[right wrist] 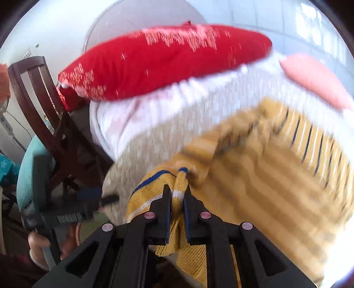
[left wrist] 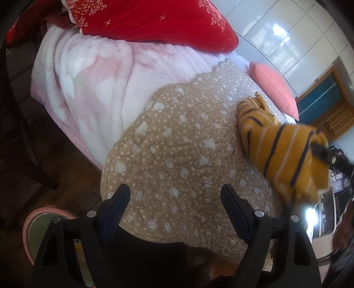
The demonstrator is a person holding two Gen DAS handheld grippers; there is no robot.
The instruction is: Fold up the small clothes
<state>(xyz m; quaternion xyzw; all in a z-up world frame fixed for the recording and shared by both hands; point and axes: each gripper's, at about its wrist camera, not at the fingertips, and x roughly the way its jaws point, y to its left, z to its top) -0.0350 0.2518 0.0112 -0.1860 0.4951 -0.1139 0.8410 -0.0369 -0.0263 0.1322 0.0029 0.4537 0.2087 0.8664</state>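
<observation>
- One wooden chair (right wrist: 44, 110) stands at nine o'clock in the right wrist view, its dark slatted back beside the bed; the left wrist view catches only a dark edge of it
- One left gripper (left wrist: 174, 197) hangs over the quilt with its two fingers spread wide and nothing between them; in the right wrist view it shows blurred at eight o'clock (right wrist: 110, 199)
- One pink fleece blanket (left wrist: 88, 73) covers the bed at ten o'clock
- One red pillow (left wrist: 154, 20) with white sprigs lies at twelve o'clock
- One beige quilt (left wrist: 177, 137), dotted with pale hearts, fills the middle of the left wrist view
- One right gripper (right wrist: 178, 195) pinches a bunched edge of the garment, fingers pressed onto the cloth
- One mustard striped garment (left wrist: 276, 141), with dark and white lines, lifts off the quilt at three o'clock, its far end resting there; only the right wrist view shows a blue trim by the pinch (right wrist: 276, 177)
- One salmon cushion (left wrist: 274, 88) lies at two o'clock
- No readable writing in either view
</observation>
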